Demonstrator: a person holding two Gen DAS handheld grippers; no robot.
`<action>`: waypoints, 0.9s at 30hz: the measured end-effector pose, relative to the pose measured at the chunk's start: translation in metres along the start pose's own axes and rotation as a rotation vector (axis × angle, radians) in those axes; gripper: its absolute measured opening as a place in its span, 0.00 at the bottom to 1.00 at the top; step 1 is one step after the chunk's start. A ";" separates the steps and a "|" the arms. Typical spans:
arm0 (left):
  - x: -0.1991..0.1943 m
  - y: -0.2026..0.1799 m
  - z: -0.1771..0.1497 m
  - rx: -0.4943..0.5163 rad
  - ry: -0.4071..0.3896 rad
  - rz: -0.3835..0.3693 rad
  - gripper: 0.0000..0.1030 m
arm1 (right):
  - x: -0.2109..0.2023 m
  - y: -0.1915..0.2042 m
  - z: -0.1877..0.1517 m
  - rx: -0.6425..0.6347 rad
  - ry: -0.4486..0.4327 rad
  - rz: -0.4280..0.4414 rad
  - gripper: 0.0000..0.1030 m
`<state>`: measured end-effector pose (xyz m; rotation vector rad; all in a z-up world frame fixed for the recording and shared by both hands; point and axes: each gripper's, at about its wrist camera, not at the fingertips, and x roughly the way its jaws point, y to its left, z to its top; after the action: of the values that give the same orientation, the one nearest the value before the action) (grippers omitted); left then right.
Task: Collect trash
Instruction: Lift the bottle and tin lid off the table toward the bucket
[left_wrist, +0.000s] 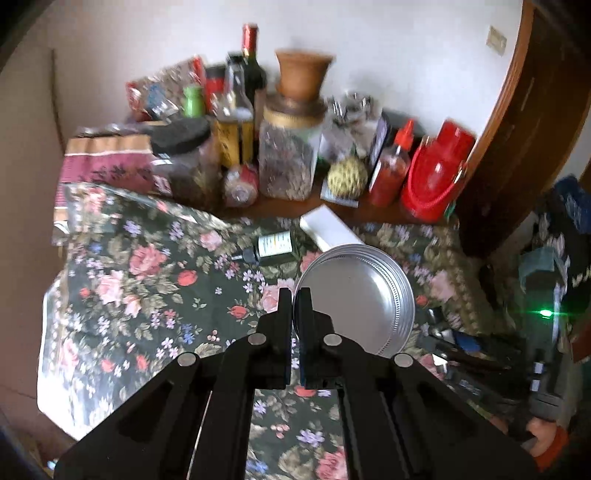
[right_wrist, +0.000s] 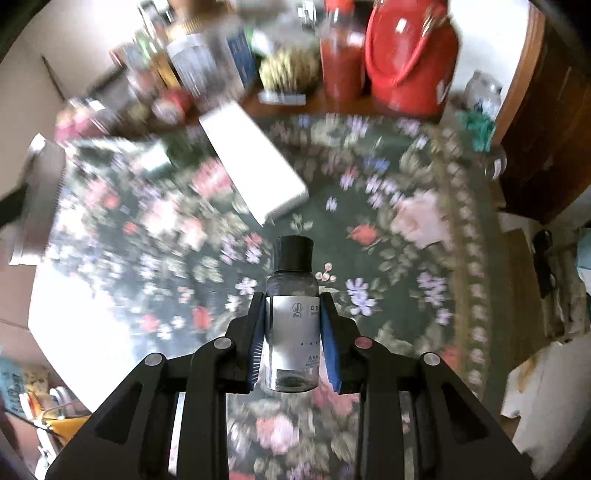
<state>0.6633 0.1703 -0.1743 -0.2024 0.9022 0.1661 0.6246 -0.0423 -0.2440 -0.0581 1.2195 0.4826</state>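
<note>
Blurred clutter behind, right gripper (right_wrist: 292, 332) clamped on small bottle (right_wrist: 292, 325), cap pointing away, left gripper (left_wrist: 294, 314) pinching silver lid (left_wrist: 354, 299) rim.

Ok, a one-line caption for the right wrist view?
Right gripper holds a small clear bottle with black cap above the floral tablecloth.

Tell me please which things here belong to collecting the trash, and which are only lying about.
Part of the job:
- silver lid, pinched at its rim by the left tongs
- clear bottle, gripped by the right tongs

Probably just lying about:
- white box
- red jug
- sauce bottle
- dark small bottle, perhaps trash
</note>
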 end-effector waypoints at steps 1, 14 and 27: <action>-0.012 -0.003 -0.002 -0.016 -0.024 0.002 0.01 | -0.013 -0.001 -0.002 -0.007 -0.026 0.010 0.25; -0.146 -0.018 -0.032 -0.129 -0.259 0.012 0.01 | -0.172 0.005 -0.020 -0.090 -0.351 0.160 0.25; -0.218 0.010 -0.071 -0.072 -0.346 -0.060 0.01 | -0.241 0.062 -0.076 -0.081 -0.500 0.111 0.25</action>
<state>0.4748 0.1498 -0.0457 -0.2581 0.5457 0.1715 0.4716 -0.0877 -0.0382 0.0595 0.7156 0.6009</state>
